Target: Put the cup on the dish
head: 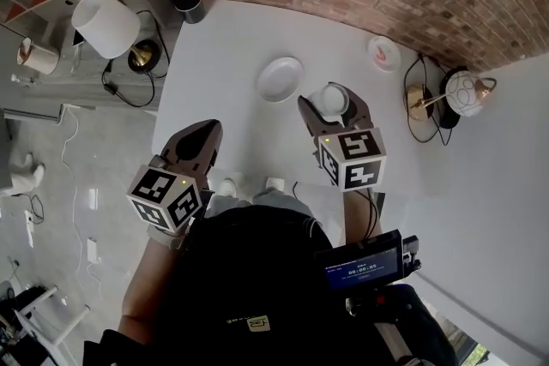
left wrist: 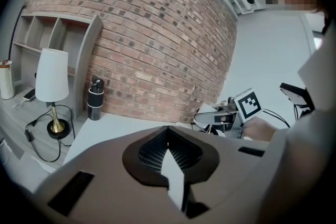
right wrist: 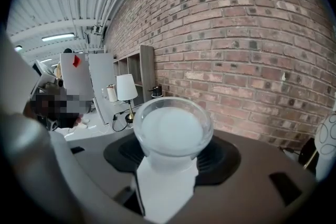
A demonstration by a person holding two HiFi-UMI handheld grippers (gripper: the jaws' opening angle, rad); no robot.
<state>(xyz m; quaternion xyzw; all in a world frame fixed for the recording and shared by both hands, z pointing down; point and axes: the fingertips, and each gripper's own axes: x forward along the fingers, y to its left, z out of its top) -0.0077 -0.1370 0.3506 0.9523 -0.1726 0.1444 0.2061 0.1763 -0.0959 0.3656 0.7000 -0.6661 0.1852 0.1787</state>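
Now: right tongs [head: 333,101] pinching one cup [right wrist: 173,131]; left tongs [head: 208,129] pressed together; one dish [head: 280,79].
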